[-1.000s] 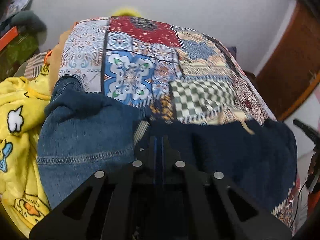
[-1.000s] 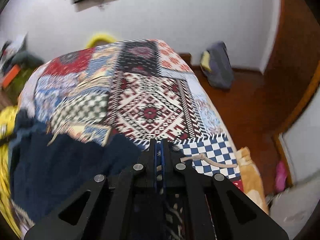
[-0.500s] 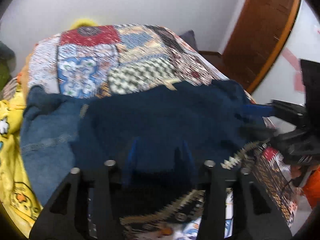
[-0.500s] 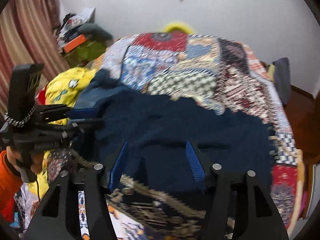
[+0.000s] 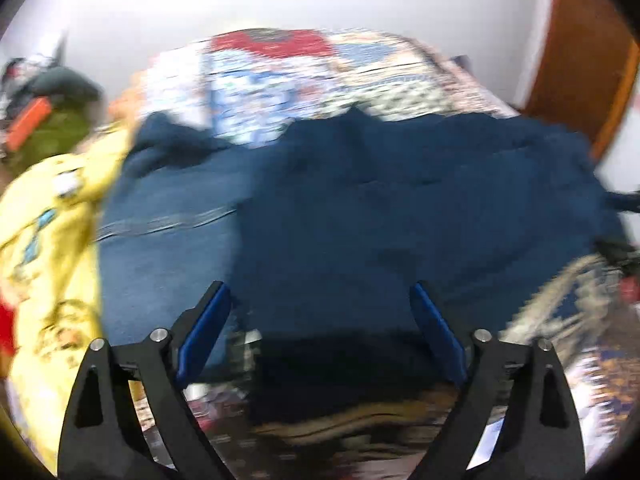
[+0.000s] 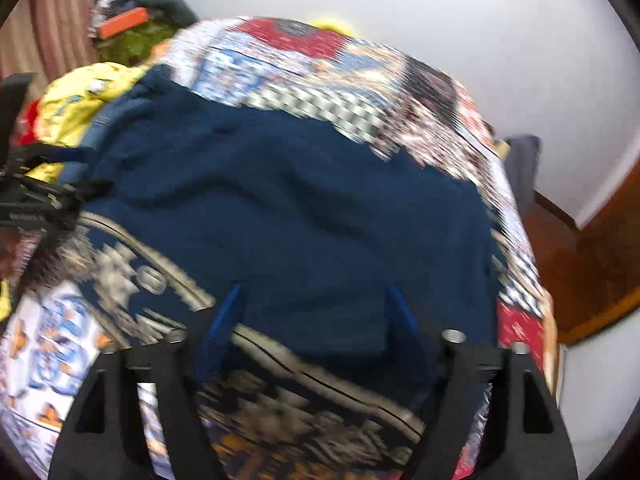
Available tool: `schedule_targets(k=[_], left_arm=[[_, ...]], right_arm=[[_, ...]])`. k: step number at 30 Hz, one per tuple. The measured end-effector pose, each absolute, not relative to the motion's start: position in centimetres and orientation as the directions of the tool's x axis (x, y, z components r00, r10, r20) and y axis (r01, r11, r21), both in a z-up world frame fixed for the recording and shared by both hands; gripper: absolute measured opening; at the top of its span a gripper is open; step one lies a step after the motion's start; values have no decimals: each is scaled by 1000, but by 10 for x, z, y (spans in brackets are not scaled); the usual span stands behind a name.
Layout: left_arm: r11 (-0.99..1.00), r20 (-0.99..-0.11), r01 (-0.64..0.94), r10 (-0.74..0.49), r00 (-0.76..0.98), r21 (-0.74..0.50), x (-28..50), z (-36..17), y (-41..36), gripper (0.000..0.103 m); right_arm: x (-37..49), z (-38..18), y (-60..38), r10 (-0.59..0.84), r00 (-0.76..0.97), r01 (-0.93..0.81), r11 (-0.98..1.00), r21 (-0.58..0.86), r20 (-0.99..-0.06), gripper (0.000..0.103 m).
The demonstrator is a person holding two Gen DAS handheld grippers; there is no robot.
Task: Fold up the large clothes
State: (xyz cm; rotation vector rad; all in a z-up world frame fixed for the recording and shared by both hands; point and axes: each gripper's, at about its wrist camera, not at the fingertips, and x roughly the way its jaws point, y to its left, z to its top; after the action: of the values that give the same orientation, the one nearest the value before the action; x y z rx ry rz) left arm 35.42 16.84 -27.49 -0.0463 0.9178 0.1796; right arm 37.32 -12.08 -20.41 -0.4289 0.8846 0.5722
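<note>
A large dark navy garment (image 5: 400,208) lies spread across the patchwork bedspread (image 5: 304,68); it also shows in the right wrist view (image 6: 304,216). My left gripper (image 5: 320,292) is open and empty above the garment's near edge. My right gripper (image 6: 314,296) is open and empty above the garment's near right part. The left gripper shows at the left edge of the right wrist view (image 6: 36,200). Both views are blurred by motion.
Blue jeans (image 5: 160,240) lie left of the navy garment, beside a yellow printed garment (image 5: 48,216). A cluttered shelf (image 6: 132,20) stands at the back left. A wooden door (image 5: 580,48) and floor (image 6: 580,264) are on the right. A grey bag (image 6: 520,164) lies by the wall.
Both grippers have opened and let go of the navy garment, which now lies spread flat on the bed. Both have pulled back towards the near edge.
</note>
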Motion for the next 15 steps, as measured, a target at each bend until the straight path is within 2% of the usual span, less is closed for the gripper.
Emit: schedule_targets(k=[3, 7, 9, 11, 15], left_arm=[[976, -809, -216, 103, 579, -30, 340, -286, 191, 94], [953, -819, -288, 95, 567, -89, 324, -291, 218, 96], [945, -821, -306, 81, 566, -118, 318, -290, 227, 96], [946, -817, -308, 97, 568, -102, 312, -287, 227, 96], [939, -795, -344, 205, 571, -6, 304, -276, 224, 96]], right_arm=[[385, -208, -154, 316, 457, -552, 834, 13, -832, 79], [394, -207, -196, 326, 453, -438, 892, 111, -830, 78], [392, -206, -209, 250, 488, -373, 926, 59, -837, 79], [392, -210, -219, 163, 495, -326, 945, -9, -853, 79], [388, -210, -244, 182, 456, -288, 956, 50, -871, 79]])
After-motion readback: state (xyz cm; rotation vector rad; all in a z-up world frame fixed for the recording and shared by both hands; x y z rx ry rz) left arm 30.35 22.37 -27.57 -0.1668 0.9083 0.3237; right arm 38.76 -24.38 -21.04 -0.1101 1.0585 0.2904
